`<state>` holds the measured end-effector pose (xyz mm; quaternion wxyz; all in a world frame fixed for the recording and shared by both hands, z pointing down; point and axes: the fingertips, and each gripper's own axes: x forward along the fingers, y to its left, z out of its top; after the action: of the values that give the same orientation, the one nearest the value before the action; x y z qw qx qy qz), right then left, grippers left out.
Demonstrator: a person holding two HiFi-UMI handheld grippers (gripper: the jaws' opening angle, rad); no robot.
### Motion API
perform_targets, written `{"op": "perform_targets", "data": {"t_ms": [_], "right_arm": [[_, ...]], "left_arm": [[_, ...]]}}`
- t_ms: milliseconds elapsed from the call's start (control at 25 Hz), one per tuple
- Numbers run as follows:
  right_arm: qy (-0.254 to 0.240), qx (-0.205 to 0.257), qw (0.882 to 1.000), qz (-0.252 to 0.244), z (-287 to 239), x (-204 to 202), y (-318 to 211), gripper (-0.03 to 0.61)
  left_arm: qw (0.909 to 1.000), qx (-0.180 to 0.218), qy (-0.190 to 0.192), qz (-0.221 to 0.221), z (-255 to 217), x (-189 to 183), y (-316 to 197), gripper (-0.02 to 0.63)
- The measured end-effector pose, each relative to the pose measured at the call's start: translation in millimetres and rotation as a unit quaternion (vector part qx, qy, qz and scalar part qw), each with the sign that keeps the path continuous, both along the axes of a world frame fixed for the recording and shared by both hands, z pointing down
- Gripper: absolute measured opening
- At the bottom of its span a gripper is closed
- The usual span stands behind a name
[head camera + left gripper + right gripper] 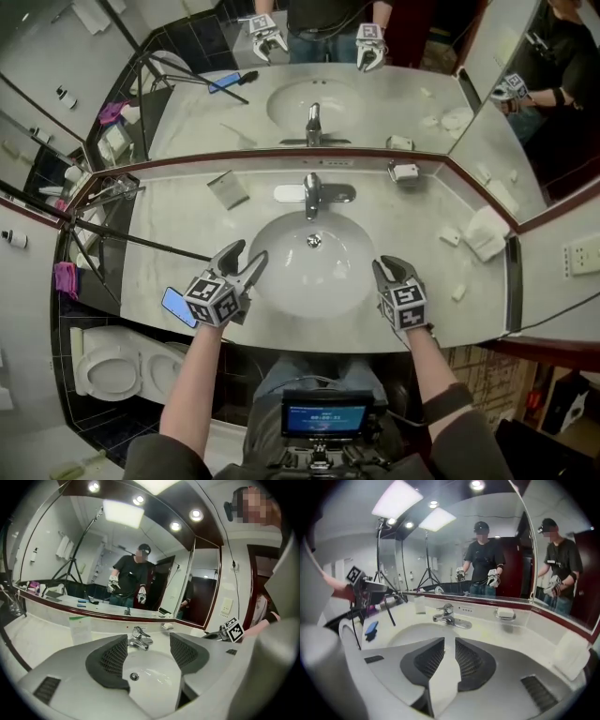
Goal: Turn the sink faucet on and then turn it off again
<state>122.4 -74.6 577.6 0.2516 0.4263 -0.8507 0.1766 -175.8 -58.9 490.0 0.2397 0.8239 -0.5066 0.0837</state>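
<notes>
The chrome faucet [312, 194] stands behind the white oval sink basin [281, 281], its lever centred, and I see no water running. My left gripper [246, 263] hovers over the basin's near left rim, jaws wide open and empty. In the left gripper view the faucet [139, 640] shows between the pads, well beyond the gripper [148, 645]. My right gripper [385, 271] is at the basin's near right rim, jaws a narrow gap apart with nothing between them. The right gripper view has the faucet [447, 614] far ahead of the gripper [449, 644].
A blue phone [175, 306] lies on the counter by my left gripper. A soap dish [405, 172] and a paper card [228, 188] sit near the mirror. A folded towel [486, 232] lies at the right. A tripod [111, 193] stands at the left, a toilet [111, 364] below.
</notes>
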Motion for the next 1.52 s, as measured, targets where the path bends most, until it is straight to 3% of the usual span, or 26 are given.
{"op": "perform_targets", "data": {"t_ms": [120, 280, 440, 720, 920, 1160, 1320, 1520], "right_arm": [[-0.081, -0.033, 0.996, 0.029, -1.4, -39.0, -7.0, 0.124], [-0.181, -0.072, 0.979, 0.066, -5.5, -87.1, -25.6, 0.167], [-0.269, -0.113, 0.950, 0.114, -0.5, -123.7, -51.4, 0.183], [-0.377, -0.152, 0.891, 0.201, 18.5, -157.3, -103.0, 0.183], [-0.414, -0.163, 0.861, 0.246, 33.8, -161.6, -125.3, 0.183], [-0.432, -0.176, 0.844, 0.266, 41.5, -168.9, -142.5, 0.180], [-0.471, -0.192, 0.813, 0.283, 45.3, -183.9, -158.3, 0.174], [-0.438, -0.204, 0.809, 0.335, 56.5, -177.3, -168.8, 0.087]], "left_arm": [[0.9998, 0.011, -0.012, 0.015, 2.9, -5.4, -5.9, 0.301], [0.9995, 0.016, -0.015, 0.023, 7.5, -13.5, -14.4, 0.301], [0.9991, 0.019, -0.018, 0.035, 12.9, -19.7, -24.0, 0.301], [0.9977, 0.015, -0.018, 0.064, 26.0, -24.7, -38.9, 0.301], [0.9968, 0.015, -0.010, 0.078, 34.4, -27.1, -46.1, 0.299], [0.9954, 0.009, -0.009, 0.095, 44.1, -25.6, -45.2, 0.299], [0.9953, 0.005, -0.009, 0.096, 50.0, -28.7, -45.2, 0.293], [0.9949, 0.001, -0.007, 0.101, 55.2, -33.6, -45.0, 0.264]]}}
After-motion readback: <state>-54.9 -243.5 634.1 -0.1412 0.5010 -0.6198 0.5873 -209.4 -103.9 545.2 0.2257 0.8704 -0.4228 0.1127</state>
